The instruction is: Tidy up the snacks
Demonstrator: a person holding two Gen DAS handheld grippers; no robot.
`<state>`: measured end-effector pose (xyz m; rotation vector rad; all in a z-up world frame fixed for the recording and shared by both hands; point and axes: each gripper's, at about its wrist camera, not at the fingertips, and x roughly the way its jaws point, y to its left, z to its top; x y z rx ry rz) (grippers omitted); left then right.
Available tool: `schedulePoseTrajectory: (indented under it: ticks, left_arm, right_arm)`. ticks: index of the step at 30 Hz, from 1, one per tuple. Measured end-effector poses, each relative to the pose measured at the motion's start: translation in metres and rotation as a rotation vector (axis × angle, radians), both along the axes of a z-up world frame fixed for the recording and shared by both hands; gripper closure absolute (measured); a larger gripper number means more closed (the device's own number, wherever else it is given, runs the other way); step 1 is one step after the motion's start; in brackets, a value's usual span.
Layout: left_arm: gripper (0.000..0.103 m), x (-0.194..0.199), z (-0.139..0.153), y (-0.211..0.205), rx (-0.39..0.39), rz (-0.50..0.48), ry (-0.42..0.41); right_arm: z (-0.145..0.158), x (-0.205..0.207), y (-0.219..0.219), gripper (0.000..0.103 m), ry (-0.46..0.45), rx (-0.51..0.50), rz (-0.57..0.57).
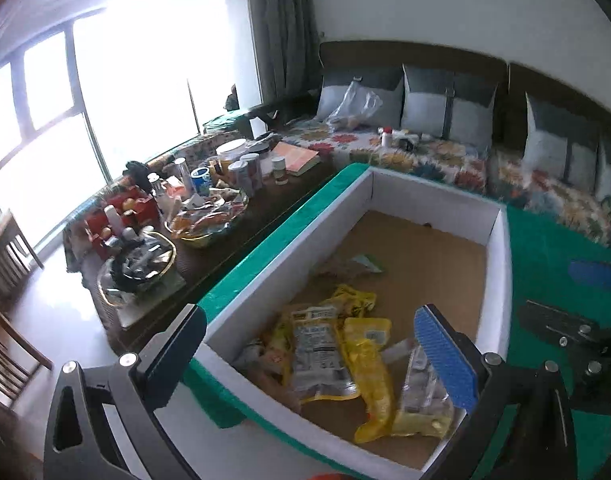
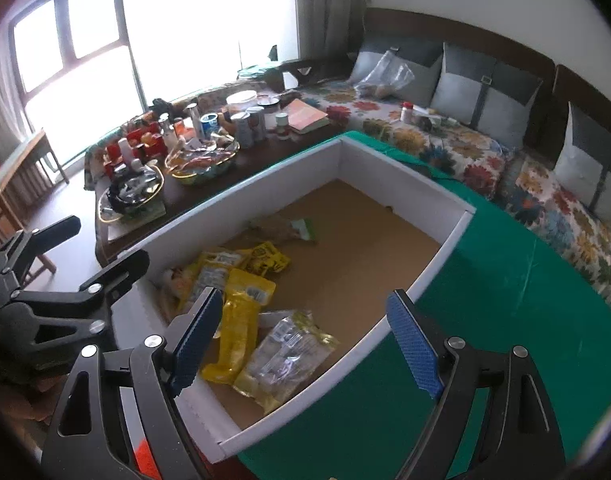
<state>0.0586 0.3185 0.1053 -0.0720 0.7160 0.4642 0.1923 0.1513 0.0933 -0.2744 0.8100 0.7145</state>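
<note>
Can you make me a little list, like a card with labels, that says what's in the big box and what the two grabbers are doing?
Box: white-walled cardboard box with brown floor, on green cloth
Inside: yellow snack packets, one clear packet, a green-tipped packet farther back
Left gripper: open, holding nothing
Right gripper: open, holding nothing
Nearby: dark table crowded with jars and bowls

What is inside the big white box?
The white box holds yellow snack packets, a clear packet and a green-edged packet. They overlap, so anything underneath is hidden.
</note>
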Motion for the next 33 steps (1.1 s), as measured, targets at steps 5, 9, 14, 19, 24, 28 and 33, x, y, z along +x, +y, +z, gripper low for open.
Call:
schedulePoseTrajectory:
  ticks: [5, 9, 14, 19, 24, 28, 33]
  left_arm:
    - [0.0, -0.001, 0.001, -0.006, 0.037, -0.001, -0.015]
    - [0.0, -0.002, 0.001, -0.001, 0.024, -0.002, -0.001]
    - [0.0, 0.002, -0.002, 0.013, -0.05, 0.049, 0.058]
    - [0.0, 0.001, -0.003, 0.017, -0.06, 0.044, 0.062]
    - [0.0, 0.0, -0.002, 0.019, -0.101, 0.033, 0.058]
    - [0.0, 0.0, 0.001, 0.018, -0.088, 0.052, 0.058]
    - [0.0, 0.0, 0.004, 0.02, -0.103, 0.059, 0.059]
  right_arm:
    - [-0.006, 0.002, 0.001, 0.016, 0.067, 0.017, -0.012]
    - [-0.004, -0.003, 0.004, 0.016, 0.04, 0.001, -0.01]
    - [0.001, -0.005, 0.006, 0.016, 0.014, -0.012, -0.022]
    - [0.006, -0.008, 0.009, 0.016, -0.004, -0.018, -0.026]
    - [0.005, -0.009, 0.014, 0.016, 0.002, -0.027, -0.025]
    - [0.003, -0.007, 0.016, 0.016, 0.023, -0.025, -0.034]
    - [0.005, -0.006, 0.018, 0.016, 0.002, -0.05, -0.037]
